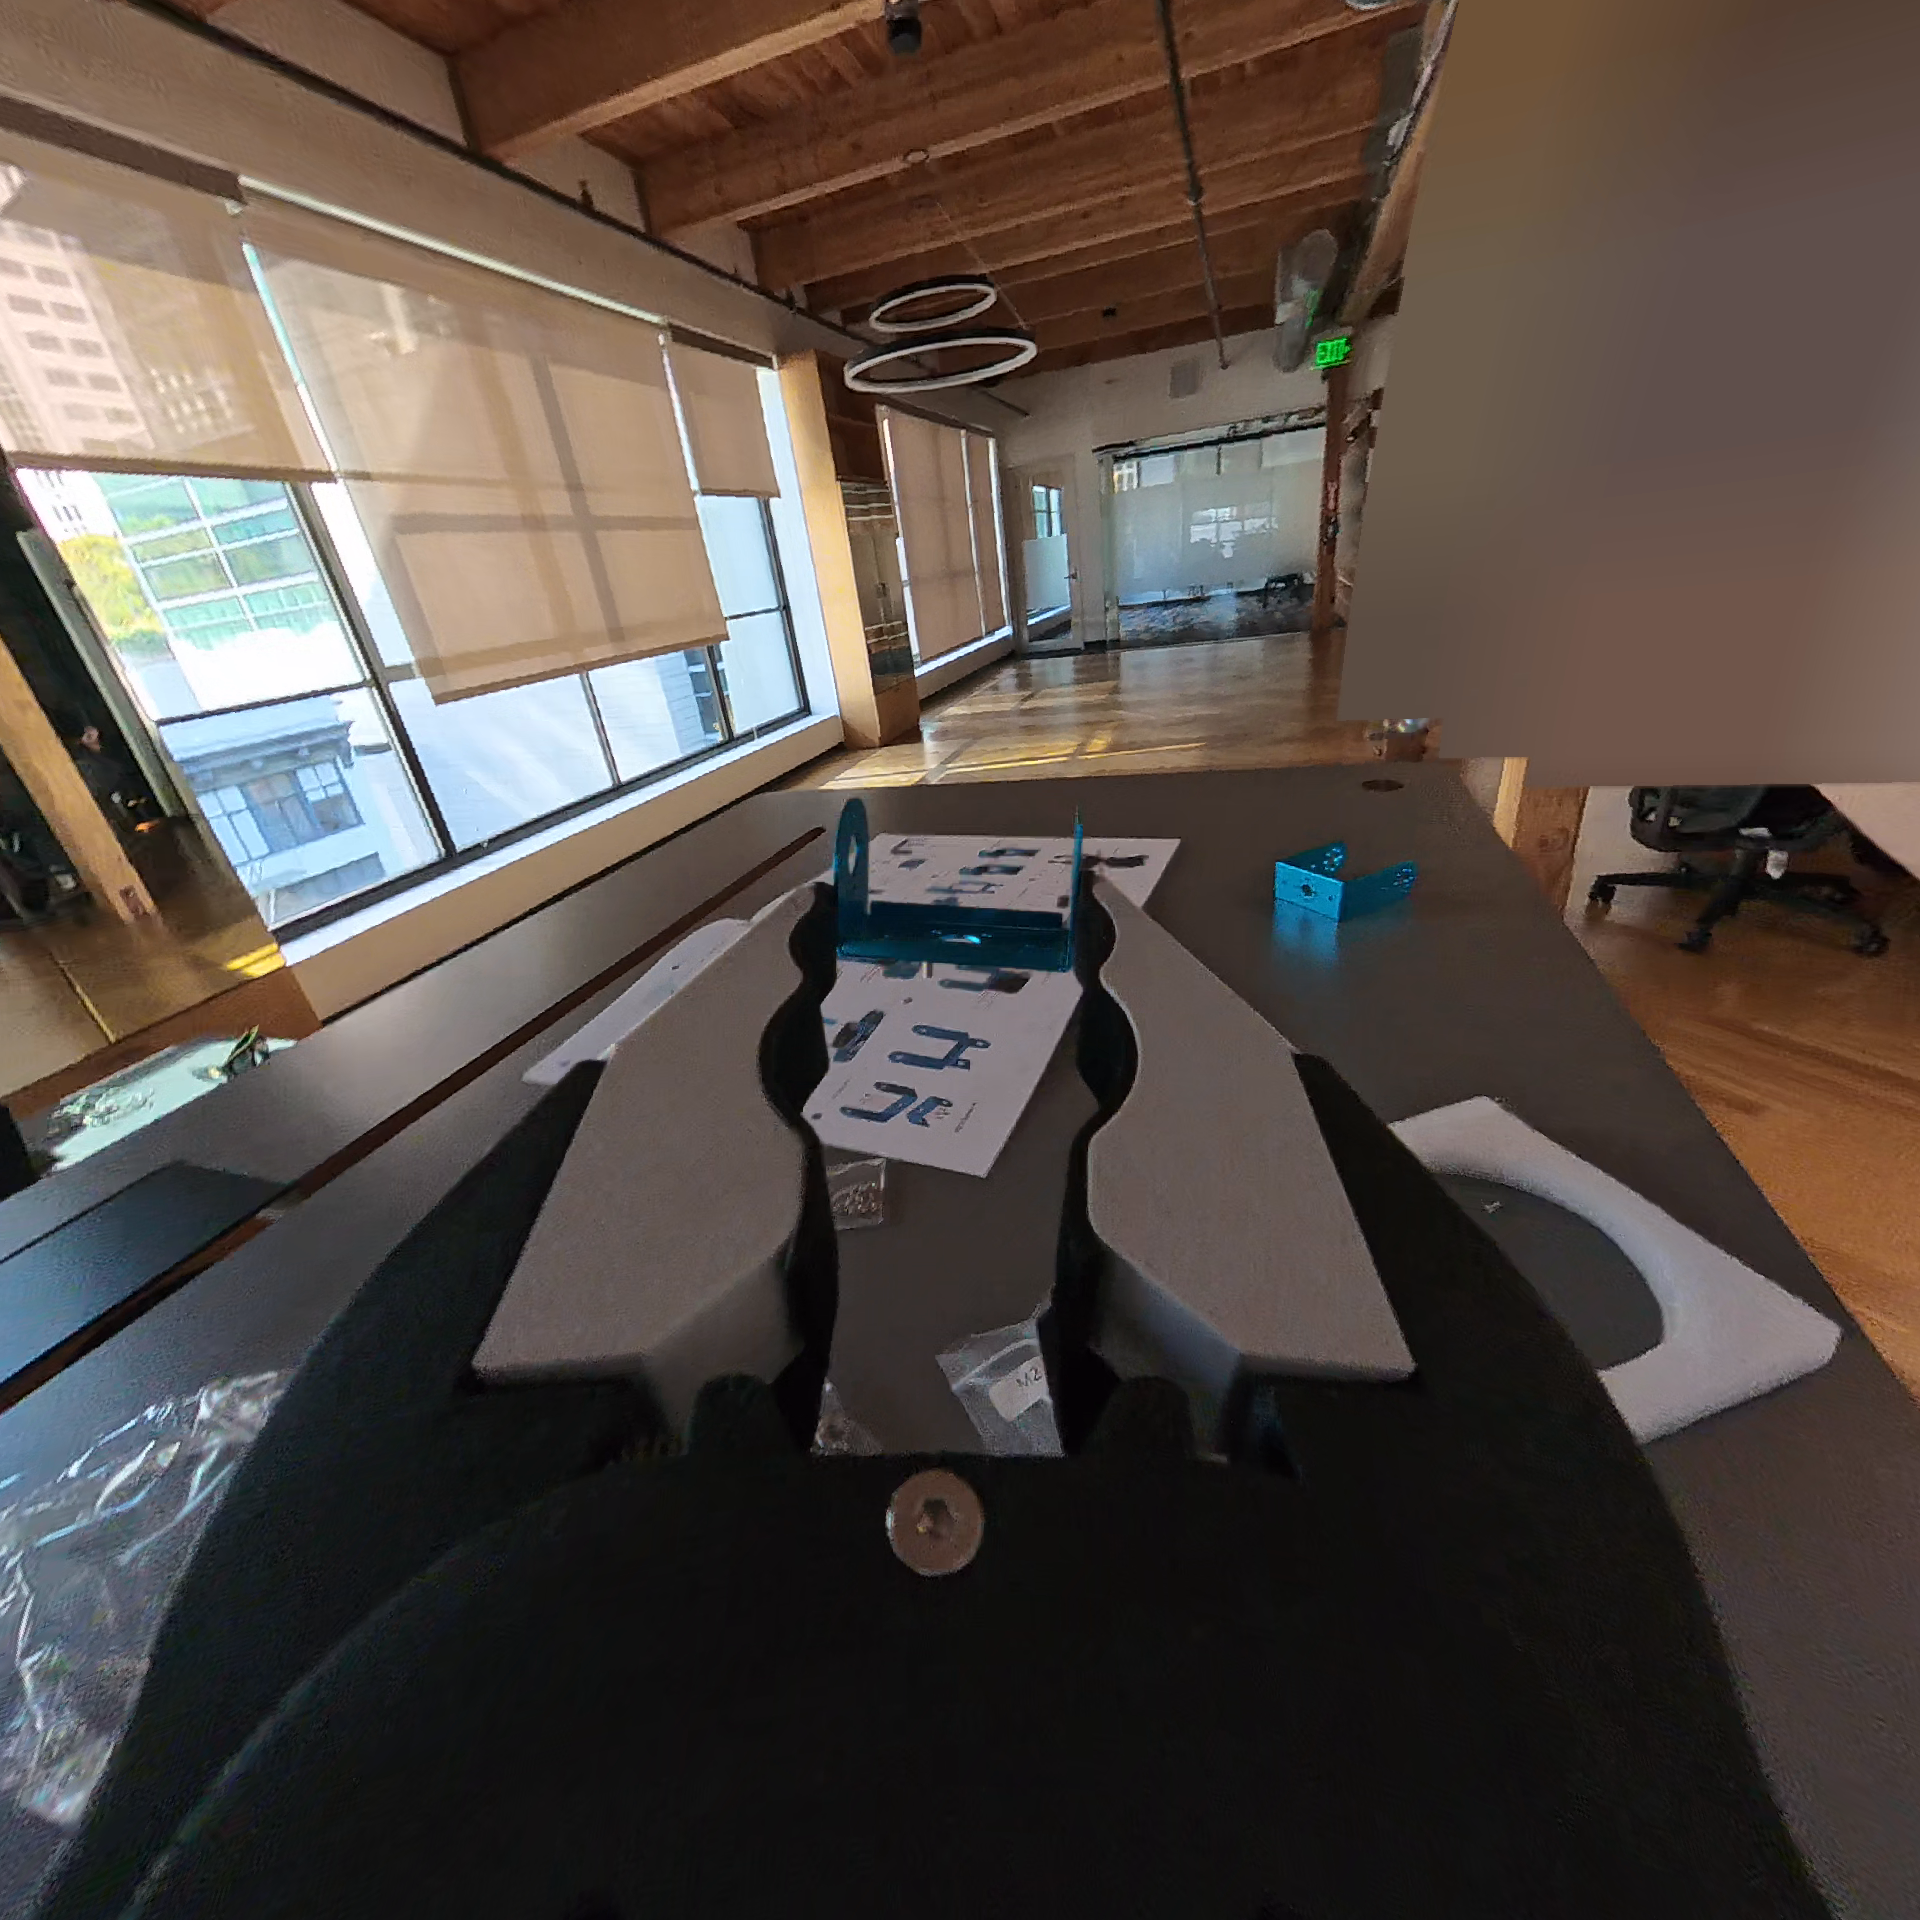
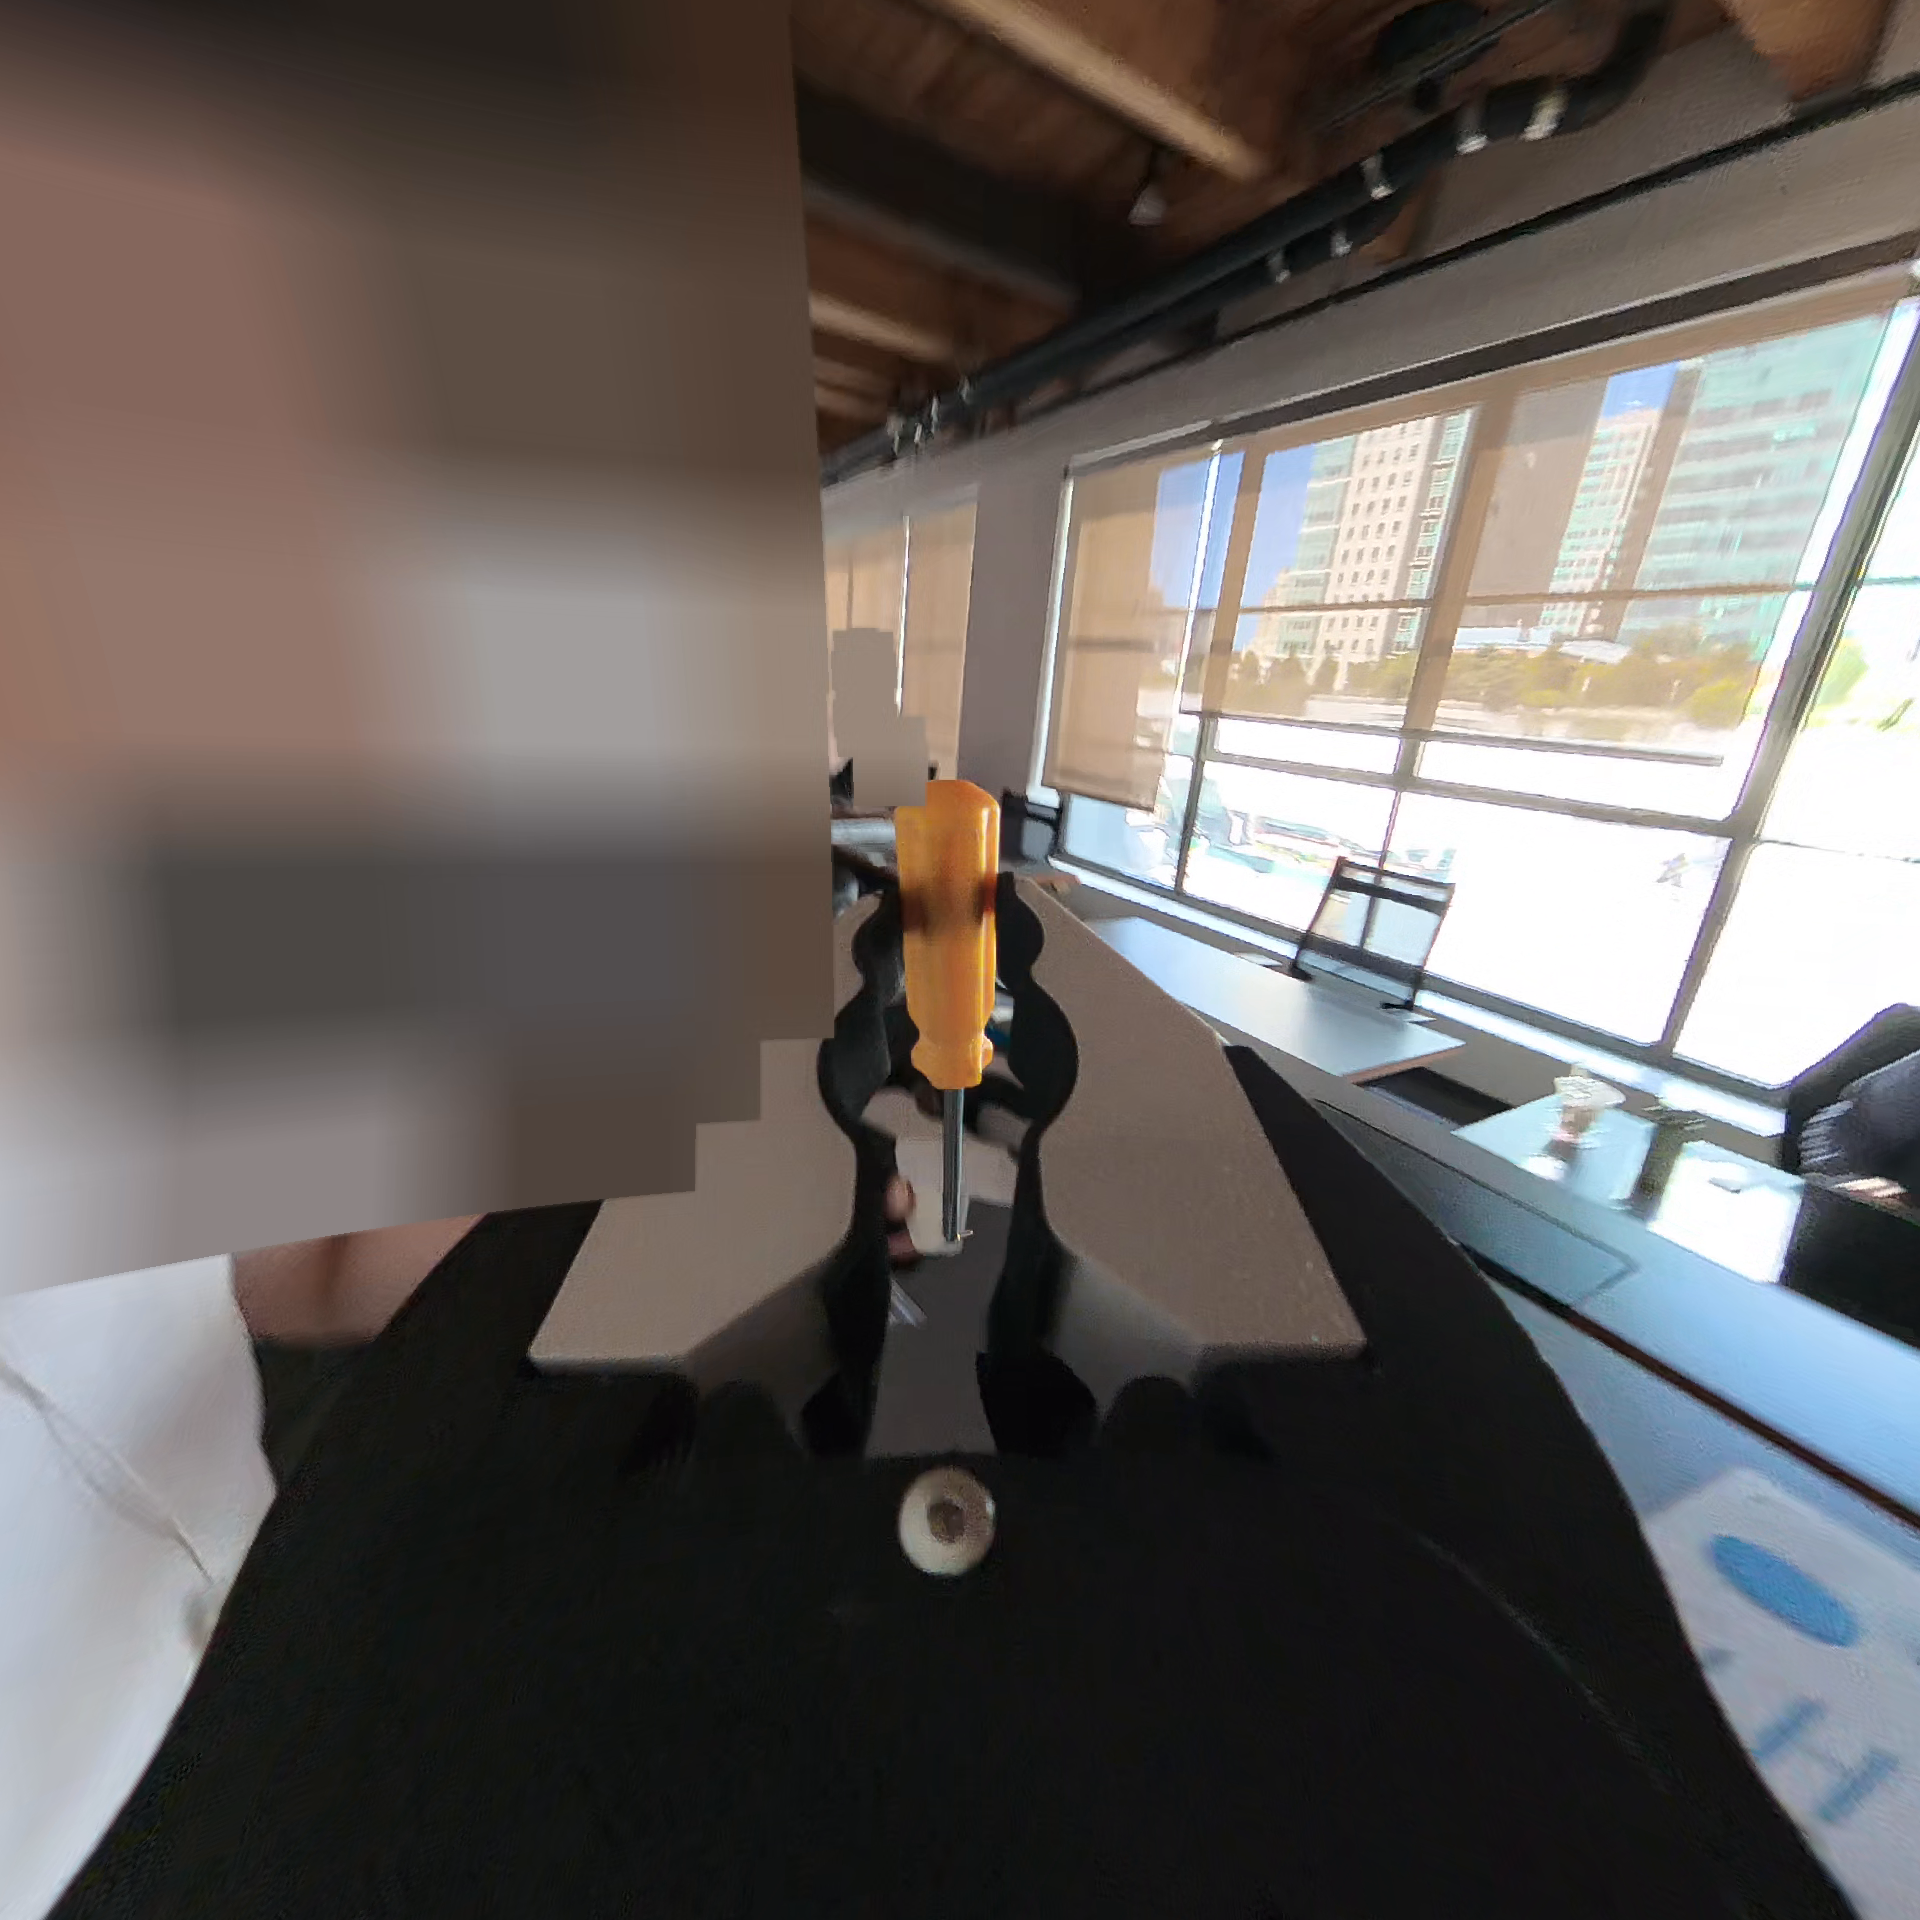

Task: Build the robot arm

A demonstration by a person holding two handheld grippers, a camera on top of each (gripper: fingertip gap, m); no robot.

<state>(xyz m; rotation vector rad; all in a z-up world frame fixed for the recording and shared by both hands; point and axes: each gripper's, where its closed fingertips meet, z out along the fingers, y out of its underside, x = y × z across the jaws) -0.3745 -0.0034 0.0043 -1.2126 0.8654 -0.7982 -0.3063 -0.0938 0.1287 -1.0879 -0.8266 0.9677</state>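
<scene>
Screwdriver (image 2: 948,935) with an orange handle stands upright in the right gripper (image 2: 940,914), whose fingers are clamped on the handle; its thin metal shaft points down toward the camera. A person's white sleeve (image 2: 104,1507) lies at the lower left of that view.

Small clear plastic bags of hardware (image 1: 997,1382) lie on the dark table (image 1: 1351,1039) under the left gripper (image 1: 961,914). Farther along, a white printed sheet (image 1: 935,1101) lies flat. At the fingertips a blue U-shaped metal bracket (image 1: 956,914) is held between the closed-in fingers, arms pointing up, above the sheet. White foam (image 1: 1704,1330) lies to the right. A second blue bracket (image 1: 1340,883) sits well apart, farther right.
</scene>
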